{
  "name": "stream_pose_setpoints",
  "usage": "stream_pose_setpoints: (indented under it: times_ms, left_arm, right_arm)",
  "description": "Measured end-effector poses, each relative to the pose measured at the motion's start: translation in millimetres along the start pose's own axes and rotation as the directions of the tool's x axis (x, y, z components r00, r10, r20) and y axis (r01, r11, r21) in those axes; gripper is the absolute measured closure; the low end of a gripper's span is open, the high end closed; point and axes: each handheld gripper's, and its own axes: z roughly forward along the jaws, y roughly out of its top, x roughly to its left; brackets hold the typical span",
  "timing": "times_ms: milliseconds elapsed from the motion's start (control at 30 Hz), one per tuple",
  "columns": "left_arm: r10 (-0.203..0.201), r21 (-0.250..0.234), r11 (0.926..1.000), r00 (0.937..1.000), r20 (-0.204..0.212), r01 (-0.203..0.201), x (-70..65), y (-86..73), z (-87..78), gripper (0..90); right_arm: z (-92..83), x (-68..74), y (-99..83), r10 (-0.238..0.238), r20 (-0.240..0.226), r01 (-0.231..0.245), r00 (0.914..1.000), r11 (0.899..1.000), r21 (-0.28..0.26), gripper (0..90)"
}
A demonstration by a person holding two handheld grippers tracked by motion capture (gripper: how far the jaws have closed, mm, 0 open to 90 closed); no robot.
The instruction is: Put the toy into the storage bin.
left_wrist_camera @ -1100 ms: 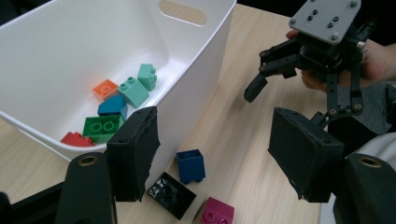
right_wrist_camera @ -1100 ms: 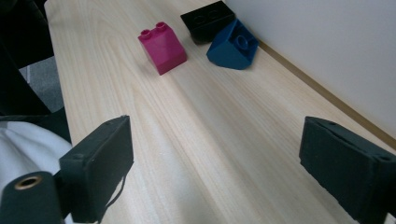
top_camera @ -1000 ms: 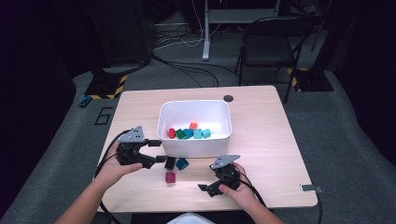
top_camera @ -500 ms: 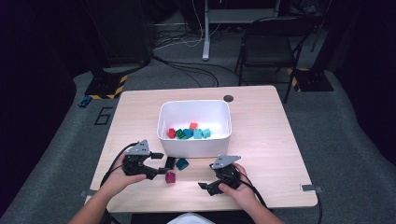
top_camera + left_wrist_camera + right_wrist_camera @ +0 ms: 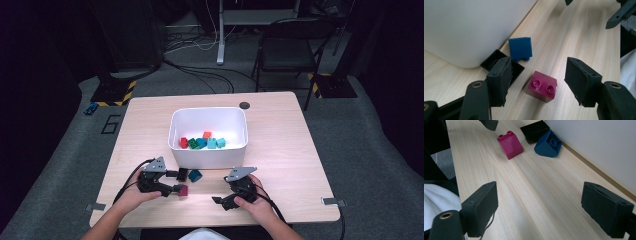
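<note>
A magenta brick (image 5: 542, 86) stands studs up on the wooden table (image 5: 290, 150), between the jaws of my left gripper (image 5: 539, 75). The jaws have just been closing, but a gap shows on each side of the brick and the pads do not touch it. From above, the left gripper (image 5: 178, 182) lies low at the magenta brick (image 5: 183, 190). Just beyond are a tipped blue brick (image 5: 521, 48) and a black brick (image 5: 499, 62), partly hidden by one jaw. My right gripper (image 5: 539, 205) rests wide open with nothing between its fingers, facing the magenta brick (image 5: 510, 144).
A white bin (image 5: 209, 155) stands mid-table, right behind the loose bricks, with several coloured bricks inside. The right gripper (image 5: 220, 197) sits near the front edge. A small dark disc (image 5: 244, 105) lies at the table's far side. Chairs and cables stand on the floor beyond.
My left gripper has come down and toward the front edge, settling around the magenta brick, with its jaws narrower than before. The right gripper has kept still.
</note>
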Motion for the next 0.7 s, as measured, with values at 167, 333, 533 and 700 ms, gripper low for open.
stream_pose_setpoints:
  times_ms: [167, 333, 533, 700]
  left_arm:
    - [0.004, 0.012, 0.9999, 0.9999, 0.01, -0.004, 0.5, -5.6, 6.8, 39.1]
    - [0.008, 0.022, 0.9997, 0.9999, 0.015, -0.008, -1.4, -7.2, 10.8, 39.3]
    - [0.028, 0.048, 0.9984, 0.9992, 0.029, -0.03, -4.4, -7.6, 16.2, 39.4]
    - [0.042, 0.061, 0.9972, 0.9987, 0.031, -0.044, -6.2, -8.0, 20.2, 42.6]
  right_arm:
    - [-0.3, -0.2, 0.2, 0.003, 0.0, -0.003, 1.0, 1.0, -0.003, 13.5]
    - [-1.4, -1.3, 0.4, 0.003, 0.003, -0.003, 1.0, 1.0, -0.006, 13.6]
    - [-1.8, -1.3, 0.4, 0.01, 0.006, -0.01, 0.9999, 1.0, -0.003, 13.8]
    - [-2.0, -1.8, 0.5, 0.01, 0.006, -0.01, 0.9999, 1.0, -0.007, 13.8]
